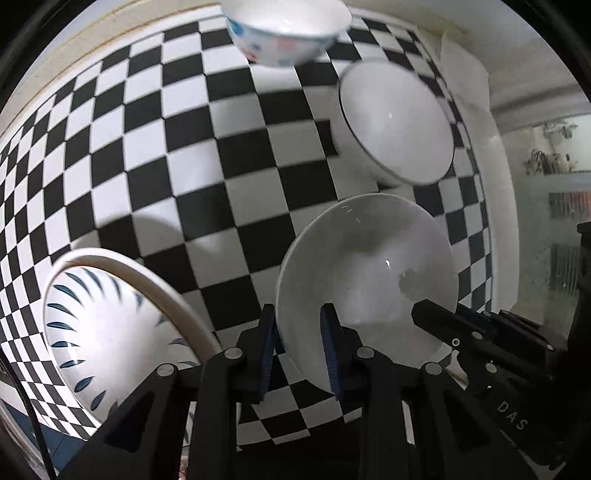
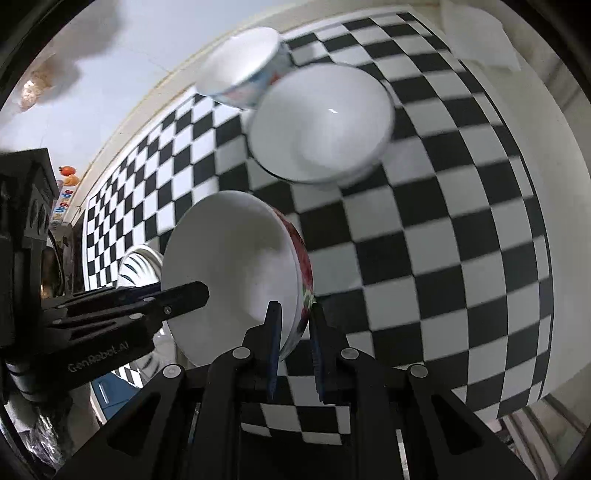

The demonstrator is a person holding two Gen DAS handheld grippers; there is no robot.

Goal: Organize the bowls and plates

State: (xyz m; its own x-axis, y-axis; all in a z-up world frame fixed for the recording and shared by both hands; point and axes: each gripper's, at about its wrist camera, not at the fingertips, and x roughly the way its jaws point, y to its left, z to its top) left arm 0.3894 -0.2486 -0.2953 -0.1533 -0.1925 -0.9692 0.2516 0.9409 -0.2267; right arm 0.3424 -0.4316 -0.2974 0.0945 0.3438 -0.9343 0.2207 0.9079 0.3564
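- So far nothing is stacked: to the left of your held bowl, the blue-leaf plate (image 1: 110, 332) lies alone on the checkered cloth (image 1: 166, 166).
- Your left gripper (image 1: 301, 350) pinches the near rim of the floral-sided bowl (image 1: 369, 280), lifted off the cloth.
- Your right gripper (image 2: 295, 350) pinches its opposite rim.
- Beyond the held bowl, the dark-rimmed white bowl (image 1: 397, 122) and the patterned bowl (image 1: 284, 33) wait, apparently unsorted.

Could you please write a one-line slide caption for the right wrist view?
Right hand-held gripper clamps the rim of a floral bowl above a checkered tablecloth.
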